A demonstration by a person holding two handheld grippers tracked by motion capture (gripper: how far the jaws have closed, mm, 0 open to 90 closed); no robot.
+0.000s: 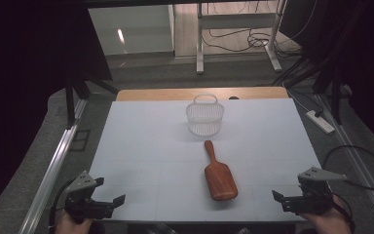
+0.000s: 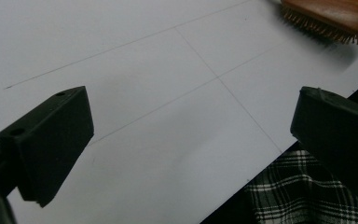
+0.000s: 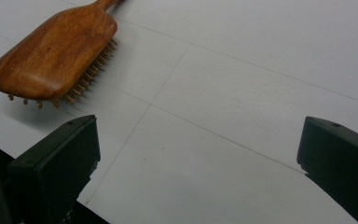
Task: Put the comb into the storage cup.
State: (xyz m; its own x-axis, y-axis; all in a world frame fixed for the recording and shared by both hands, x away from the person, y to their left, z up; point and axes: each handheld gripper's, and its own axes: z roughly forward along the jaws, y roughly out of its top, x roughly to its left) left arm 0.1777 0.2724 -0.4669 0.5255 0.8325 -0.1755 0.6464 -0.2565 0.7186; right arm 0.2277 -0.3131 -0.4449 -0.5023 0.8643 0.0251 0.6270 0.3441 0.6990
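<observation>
A wooden paddle hairbrush [image 1: 220,176] lies bristles down on the white table mat [image 1: 151,146], right of centre, with its handle pointing away from me. A white perforated basket [image 1: 204,117] with a handle stands beyond it near the far edge. My left gripper [image 1: 108,191] hovers at the front left corner of the mat, open with nothing between its jaws. My right gripper [image 1: 287,192] hovers at the front right corner, also open and bare. The left gripper view shows its gripper [image 2: 191,112] over bare mat with the brush [image 2: 331,16] far off. In the right gripper view, the gripper [image 3: 200,135] is near the brush [image 3: 56,51].
A wooden table edge [image 1: 151,93] shows behind the mat. Metal rails [image 1: 53,165] run along both sides of the table. A power strip [image 1: 320,122] and cables lie on the floor at the right. Plaid cloth [image 2: 298,196] sits at the table's front edge.
</observation>
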